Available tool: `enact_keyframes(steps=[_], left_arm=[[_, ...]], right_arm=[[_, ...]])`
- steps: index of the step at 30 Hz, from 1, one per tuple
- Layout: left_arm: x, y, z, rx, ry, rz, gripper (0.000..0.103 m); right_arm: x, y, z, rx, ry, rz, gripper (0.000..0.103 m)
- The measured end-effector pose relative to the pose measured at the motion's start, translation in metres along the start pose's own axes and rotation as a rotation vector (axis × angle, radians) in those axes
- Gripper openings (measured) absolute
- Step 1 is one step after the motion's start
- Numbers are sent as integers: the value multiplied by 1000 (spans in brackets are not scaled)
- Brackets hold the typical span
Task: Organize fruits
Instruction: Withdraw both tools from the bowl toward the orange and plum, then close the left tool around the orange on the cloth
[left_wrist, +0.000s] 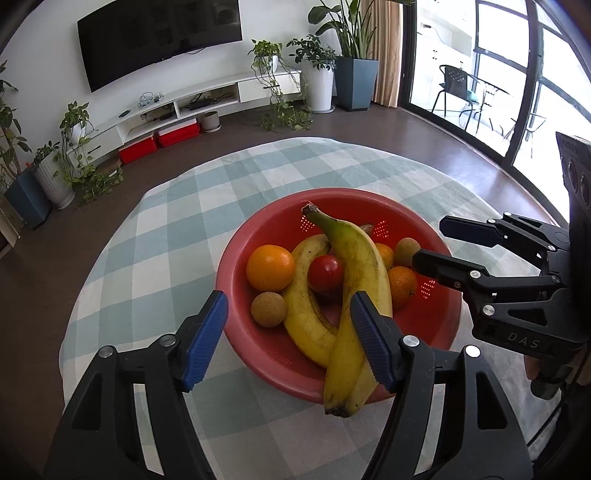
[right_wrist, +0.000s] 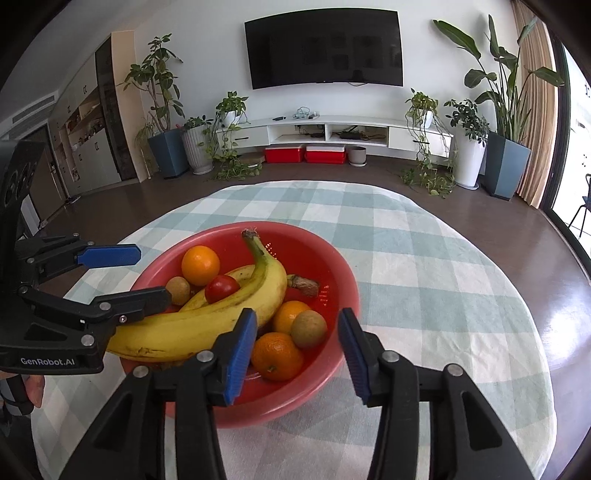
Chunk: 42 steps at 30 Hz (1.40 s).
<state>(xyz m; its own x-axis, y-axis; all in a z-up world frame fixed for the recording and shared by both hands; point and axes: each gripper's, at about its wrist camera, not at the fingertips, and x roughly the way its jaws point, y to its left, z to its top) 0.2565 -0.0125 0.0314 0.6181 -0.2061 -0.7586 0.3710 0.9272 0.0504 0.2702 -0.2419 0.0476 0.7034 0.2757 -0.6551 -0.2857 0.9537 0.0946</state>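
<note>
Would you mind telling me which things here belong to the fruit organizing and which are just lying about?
Job: red bowl, bananas, oranges, tomato, brown round fruits.
Lying about: checked tablecloth, TV, potted plants, red boxes.

One red colander bowl (left_wrist: 439, 314) is sitting on one checked tablecloth (left_wrist: 155, 236), carrying two bananas (left_wrist: 354, 258) (left_wrist: 306, 314), three oranges (left_wrist: 270, 268) (left_wrist: 402, 286) (right_wrist: 290, 315), one red tomato (left_wrist: 325, 274) and two small brown round fruits (left_wrist: 268, 309) (left_wrist: 406, 251). Two open blue-padded grippers (left_wrist: 288, 341) (right_wrist: 297, 356) are flanking it.
</note>
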Motion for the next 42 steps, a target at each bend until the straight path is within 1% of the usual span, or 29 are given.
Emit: enact_keyframes(steps=[1, 4, 6, 7, 9, 13, 15, 19, 23, 26, 29, 33, 39, 42], left_arm=[[-6, -1, -2, 0, -8, 5, 71], [-24, -3, -10, -6, -30, 14, 79], [-37, -4, -19, -9, -43, 20, 88], [-44, -5, -23, -12, -53, 25, 90], [-57, -6, -33, -25, -68, 26, 95], [-77, -9, -59, -59, -79, 34, 98], [-86, -11, -74, -85, -79, 39, 101], [-101, -17, -110, -145, -87, 3, 102], [-107, -30, -146, -190, -79, -44, 102], [-103, -46, -168, -190, -37, -77, 102], [-97, -65, -183, -152, 0, -93, 102], [-92, -76, -188, -135, 14, -93, 102], [-86, -74, -182, -148, 28, -59, 102], [-84, -75, -180, -151, 25, -44, 102]], right_arm=[[-5, -1, 0, 10, -5, 3, 62], [-20, 0, -1, 32, -21, 15, 68], [-34, 3, -4, 39, -38, 20, 73], [-41, 5, -7, 40, -47, 21, 77], [-53, 9, -14, 42, -57, 21, 81], [-74, 15, -30, 53, -61, 25, 83], [-84, 16, -40, 62, -62, 19, 85], [-99, 15, -64, 95, -52, 12, 86], [-110, 8, -87, 157, -38, 7, 87], [-110, 5, -106, 210, -11, 7, 87], [-105, 9, -121, 224, 36, 8, 87], [-106, 20, -124, 183, 25, -1, 87], [-103, 14, -128, 216, 38, -13, 87], [-103, 15, -128, 213, 39, -20, 87]])
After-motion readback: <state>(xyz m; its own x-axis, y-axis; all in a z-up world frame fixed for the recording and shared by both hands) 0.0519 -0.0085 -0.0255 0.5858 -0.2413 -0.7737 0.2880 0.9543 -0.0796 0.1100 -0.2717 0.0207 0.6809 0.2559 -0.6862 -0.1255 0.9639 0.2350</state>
